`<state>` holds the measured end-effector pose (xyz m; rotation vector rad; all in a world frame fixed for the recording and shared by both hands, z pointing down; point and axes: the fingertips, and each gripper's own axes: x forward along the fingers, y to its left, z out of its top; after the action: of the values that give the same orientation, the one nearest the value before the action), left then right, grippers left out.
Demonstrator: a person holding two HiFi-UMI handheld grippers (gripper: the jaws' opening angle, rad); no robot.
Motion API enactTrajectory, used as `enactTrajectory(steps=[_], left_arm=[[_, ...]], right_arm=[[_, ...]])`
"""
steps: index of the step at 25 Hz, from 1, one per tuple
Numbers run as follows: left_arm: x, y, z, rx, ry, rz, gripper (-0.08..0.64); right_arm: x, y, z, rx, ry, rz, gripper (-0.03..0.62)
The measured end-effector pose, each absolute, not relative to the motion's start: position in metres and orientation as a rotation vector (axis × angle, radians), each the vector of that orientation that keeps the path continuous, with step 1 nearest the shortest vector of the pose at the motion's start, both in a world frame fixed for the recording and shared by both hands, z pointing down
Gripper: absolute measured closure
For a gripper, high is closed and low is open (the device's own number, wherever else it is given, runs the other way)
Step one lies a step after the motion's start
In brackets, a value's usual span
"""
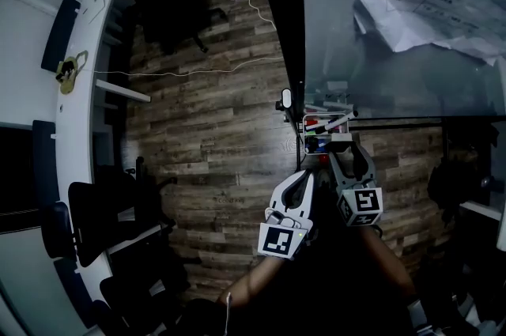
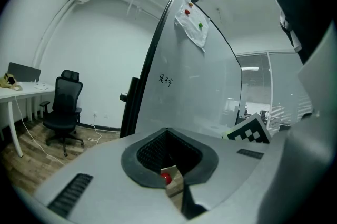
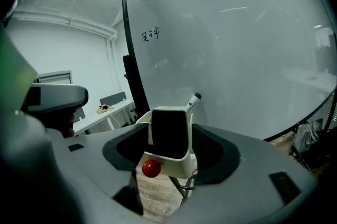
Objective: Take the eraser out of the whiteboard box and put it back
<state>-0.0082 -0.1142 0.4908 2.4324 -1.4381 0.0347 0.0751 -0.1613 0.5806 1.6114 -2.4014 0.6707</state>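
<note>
So the right gripper (image 1: 349,160) is right up at the whiteboard box (image 1: 320,133), the little holder hanging at the bottom edge of the whiteboard (image 3: 237,49). Its jaws are spread wide open around the eraser (image 3: 168,132) and aren't pressing on it. The eraser is the white shell with the black face. It's standing upright at the near end of the box, as far as I can tell, though I can't see how deep it sits. A marker (image 3: 193,102) pokes up just behind it and a small red ball-shaped thing (image 3: 151,167) sits just below it. The left gripper (image 1: 304,178) hangs just beside the right one, jaws together with nothing in them, so it's basically a spectator. My read is that this is the grab-or-let-go moment at the box. Either way the trick is the same: keep the gripper lined up square with the eraser's two white sides. If you're closing, centre it first, because it looks a bit nearer the right-hand pad. Squeeze the hard shell rather than the felt, then lift straight out so you don't drag the marker along. If you're leaving it there, back straight off with the jaws kept wide so a pad doesn't snag the shell and tip it out. I'd also keep the left one clear of the box.
</note>
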Motion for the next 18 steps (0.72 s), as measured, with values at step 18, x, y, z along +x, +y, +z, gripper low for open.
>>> enactTrajectory(steps=[18], left_arm=[[-0.0141, -0.1173, 0.5000, 2.403, -1.446, 0.038, 0.552]], right_arm=[[0.0746, -0.1715, 0.5823, 1.619, -2.372, 0.607, 0.350]])
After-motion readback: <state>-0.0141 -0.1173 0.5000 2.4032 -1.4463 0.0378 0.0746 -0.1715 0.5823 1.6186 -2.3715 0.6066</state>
